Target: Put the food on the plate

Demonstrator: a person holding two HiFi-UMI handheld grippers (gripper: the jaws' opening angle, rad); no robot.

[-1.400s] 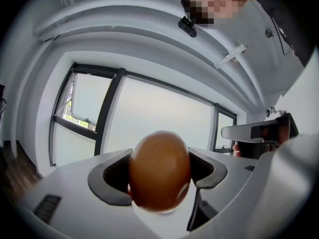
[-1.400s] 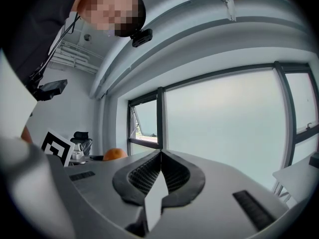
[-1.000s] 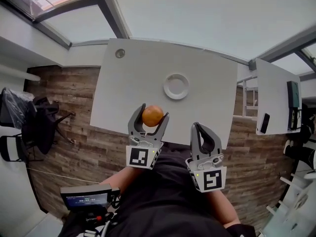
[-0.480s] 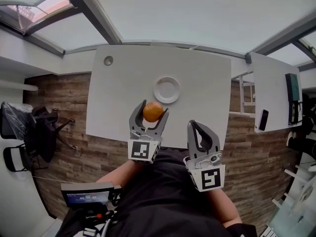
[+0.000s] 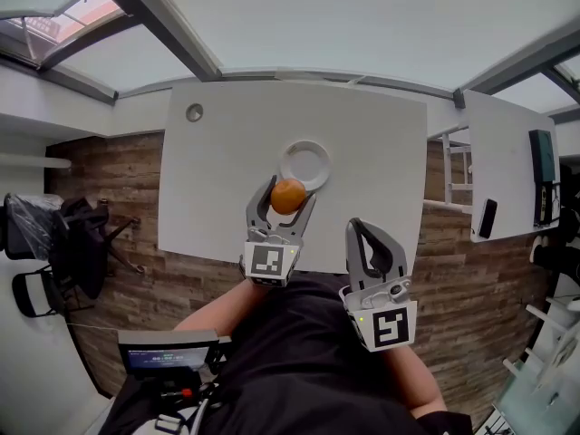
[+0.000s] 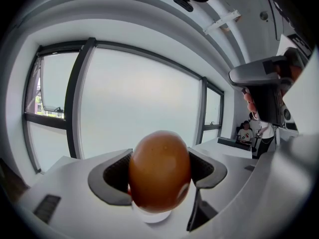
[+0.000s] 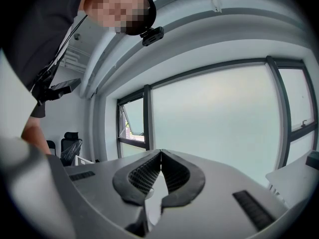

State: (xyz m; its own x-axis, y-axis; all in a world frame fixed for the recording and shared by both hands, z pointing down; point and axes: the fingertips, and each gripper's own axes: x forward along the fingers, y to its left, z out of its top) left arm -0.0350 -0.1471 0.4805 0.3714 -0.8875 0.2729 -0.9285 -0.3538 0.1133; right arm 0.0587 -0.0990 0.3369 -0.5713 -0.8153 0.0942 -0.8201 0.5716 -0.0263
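Observation:
A round orange-brown food item (image 5: 288, 196) is held in my left gripper (image 5: 286, 198), which is shut on it, right at the near rim of the white plate (image 5: 306, 155) on the white table (image 5: 217, 179). In the left gripper view the food item (image 6: 159, 171) fills the space between the grey pads, and the plate (image 6: 149, 216) shows just below it. My right gripper (image 5: 370, 236) is shut and holds nothing, near the table's front edge to the right. In the right gripper view its tips (image 7: 160, 153) meet.
A small round grommet (image 5: 194, 112) sits at the table's far left. A second white desk (image 5: 507, 170) stands to the right with dark devices (image 5: 540, 179) on it. Office chairs (image 5: 54, 243) stand on the wooden floor at the left.
My left gripper has carried the food item forward and to the right, from near the table's front edge to the plate's near rim. The right gripper has barely moved.

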